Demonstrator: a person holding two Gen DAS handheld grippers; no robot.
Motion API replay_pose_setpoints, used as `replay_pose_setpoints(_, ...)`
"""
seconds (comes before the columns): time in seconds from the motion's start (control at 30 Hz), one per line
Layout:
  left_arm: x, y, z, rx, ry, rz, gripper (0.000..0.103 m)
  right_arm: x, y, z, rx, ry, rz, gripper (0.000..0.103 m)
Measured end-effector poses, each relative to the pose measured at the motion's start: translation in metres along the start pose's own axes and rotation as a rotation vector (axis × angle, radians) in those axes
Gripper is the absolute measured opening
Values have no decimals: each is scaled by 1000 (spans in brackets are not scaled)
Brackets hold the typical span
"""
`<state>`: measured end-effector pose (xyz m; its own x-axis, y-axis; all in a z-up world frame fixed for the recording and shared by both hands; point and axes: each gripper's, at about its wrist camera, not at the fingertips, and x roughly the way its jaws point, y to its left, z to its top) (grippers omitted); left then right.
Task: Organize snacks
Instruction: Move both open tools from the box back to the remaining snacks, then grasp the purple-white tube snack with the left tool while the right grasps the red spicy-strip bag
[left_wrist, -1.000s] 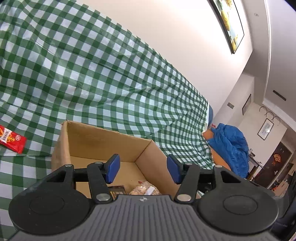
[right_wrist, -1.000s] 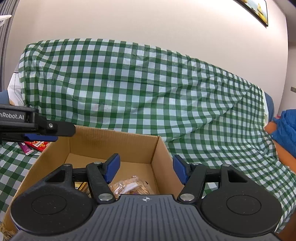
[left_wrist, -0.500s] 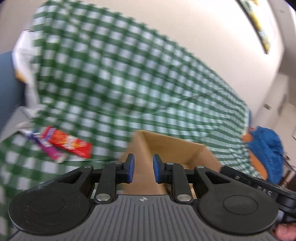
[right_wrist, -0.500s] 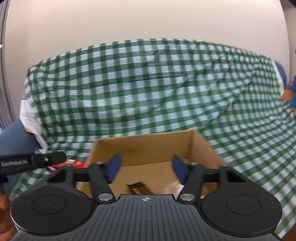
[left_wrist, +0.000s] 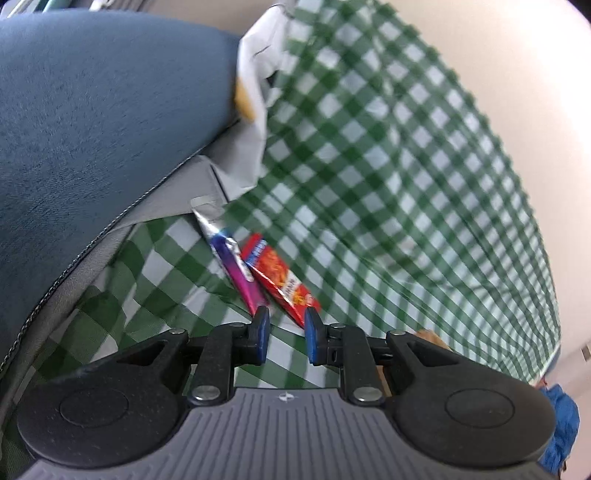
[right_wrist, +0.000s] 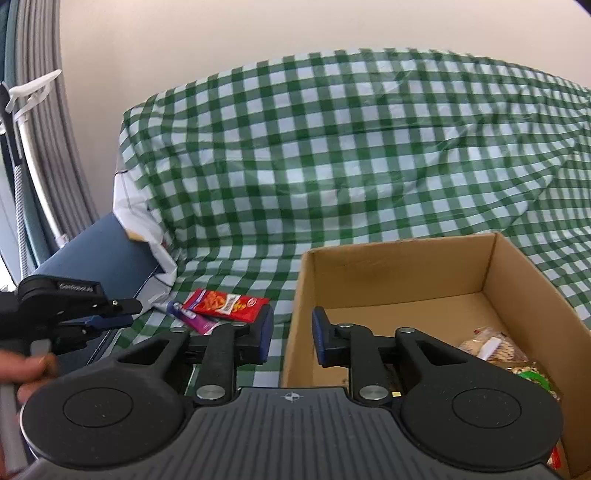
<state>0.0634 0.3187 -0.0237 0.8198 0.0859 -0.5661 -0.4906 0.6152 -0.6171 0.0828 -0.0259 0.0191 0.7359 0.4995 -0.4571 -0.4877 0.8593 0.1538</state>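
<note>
Both claws have just been closing and are empty, with only a narrow gap left. The left claw points at the red snack packet and purple packet on the checkered cloth, seemingly not touching. The right claw hovers at the cardboard box wall.

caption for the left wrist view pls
Left gripper, empty, nears red packet and purple packet on checked cloth.
</note>
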Motion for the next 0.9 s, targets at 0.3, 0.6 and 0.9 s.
replay_pose_setpoints(0.3, 55, 9, 21, -38, 4, 88, 26, -1, -10, 4, 34, 7, 22, 26)
replay_pose_setpoints(0.6, 112, 17, 36, -37, -8, 189, 46, 5, -8, 5, 36, 10, 28, 27)
replay_pose_setpoints(0.9, 159, -3, 41, 180, -44, 274, 47, 15, -8, 4, 16, 38, 25, 27)
